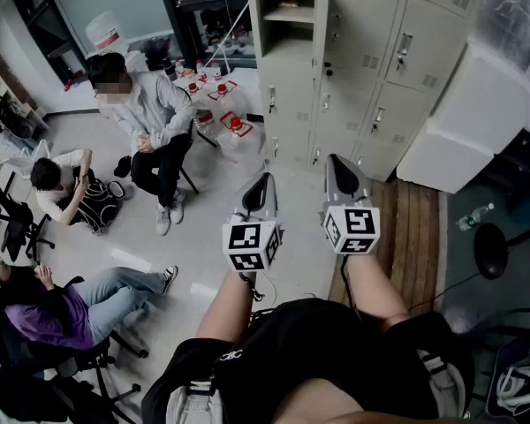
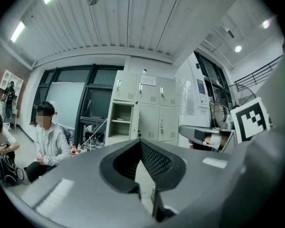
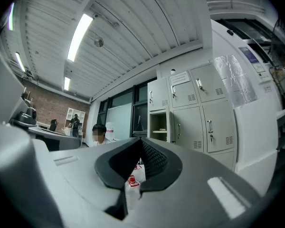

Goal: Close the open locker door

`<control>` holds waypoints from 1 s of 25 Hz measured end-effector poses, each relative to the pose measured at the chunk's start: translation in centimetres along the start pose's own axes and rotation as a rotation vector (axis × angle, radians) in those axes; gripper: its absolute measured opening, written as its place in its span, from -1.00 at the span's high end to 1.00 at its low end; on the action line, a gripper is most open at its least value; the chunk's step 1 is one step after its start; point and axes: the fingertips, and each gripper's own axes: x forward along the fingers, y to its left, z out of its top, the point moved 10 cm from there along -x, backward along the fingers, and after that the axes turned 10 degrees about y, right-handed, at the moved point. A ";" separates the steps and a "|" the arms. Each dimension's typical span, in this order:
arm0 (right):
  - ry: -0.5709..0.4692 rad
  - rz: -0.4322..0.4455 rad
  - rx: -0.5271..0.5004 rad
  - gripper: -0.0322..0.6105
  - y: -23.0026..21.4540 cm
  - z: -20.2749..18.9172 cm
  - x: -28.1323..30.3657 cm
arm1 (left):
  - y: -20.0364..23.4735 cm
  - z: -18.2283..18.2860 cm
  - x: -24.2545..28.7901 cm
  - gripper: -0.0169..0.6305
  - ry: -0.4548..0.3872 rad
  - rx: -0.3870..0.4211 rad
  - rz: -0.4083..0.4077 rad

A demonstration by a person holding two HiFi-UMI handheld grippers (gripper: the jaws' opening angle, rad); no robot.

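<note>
Beige metal lockers [image 1: 371, 51] fill the far end of the room. The open locker door [image 1: 320, 20] belongs to the top-left compartment [image 1: 287, 25] and is swung out, so the head view catches it nearly edge-on. There's a shelf inside with something small on it, I think, but it's too tiny to call. Both grippers sit well short of the lockers, side by side and pointing about level at them. Left gripper [image 1: 261, 184]: jaws pressed together at the tips, nothing in them. Right gripper [image 1: 339, 168]: same deal, fully closed and empty. Just left of the lockers, a few red-capped bottles [image 1: 234, 124] stand on the floor near a seated person in a grey top [image 1: 155, 113]. Wooden floor planks [image 1: 415, 228] run along the right.
</note>
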 end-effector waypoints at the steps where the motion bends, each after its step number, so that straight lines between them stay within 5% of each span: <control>1: -0.001 0.001 -0.003 0.87 -0.1 0.0 0.0 | -0.2 0.0 0.1 0.95 0.000 0.005 -0.001; 25: -0.020 0.031 0.021 0.87 -7.8 -0.4 0.3 | -5.5 0.9 3.7 0.95 -0.014 0.009 0.049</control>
